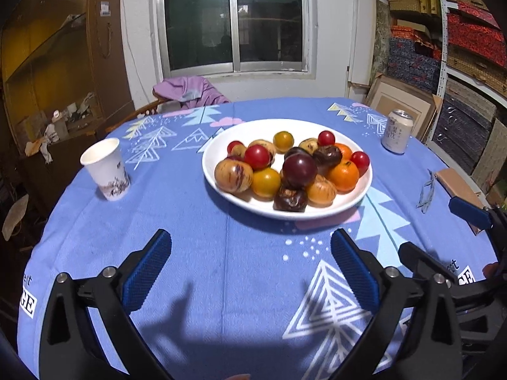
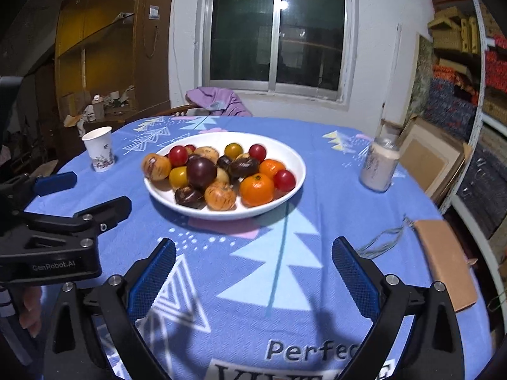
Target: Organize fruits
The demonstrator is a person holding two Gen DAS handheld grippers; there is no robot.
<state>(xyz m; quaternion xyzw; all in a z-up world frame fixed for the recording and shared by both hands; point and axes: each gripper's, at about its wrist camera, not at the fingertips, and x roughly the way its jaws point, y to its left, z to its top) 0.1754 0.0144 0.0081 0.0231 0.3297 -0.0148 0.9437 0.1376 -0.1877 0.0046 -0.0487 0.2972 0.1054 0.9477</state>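
A white plate (image 1: pixel 361 190) sits mid-table piled with fruit: a dark purple plum (image 1: pixel 299 167) on top, red tomatoes (image 1: pixel 256 156), yellow tomatoes (image 1: pixel 265 182), oranges (image 1: pixel 343 175), striped tan fruits (image 1: pixel 233 175) and dark brown ones (image 1: pixel 290 201). The same plate (image 2: pixel 294 158) and plum (image 2: pixel 201 168) show in the right wrist view. My left gripper (image 1: pixel 251 247) is open and empty, low over the cloth in front of the plate. My right gripper (image 2: pixel 254 253) is open and empty, also short of the plate, to the right of the left one.
A paper cup (image 1: pixel 106 169) stands left of the plate, also in the right wrist view (image 2: pixel 99 148). A drink can (image 1: pixel 396 131) stands at the right, as does a tan wallet-like case (image 2: pixel 443 259). The blue tablecloth (image 1: pixel 221 269) covers the round table. A chair with purple cloth (image 1: pixel 190 90) stands behind it.
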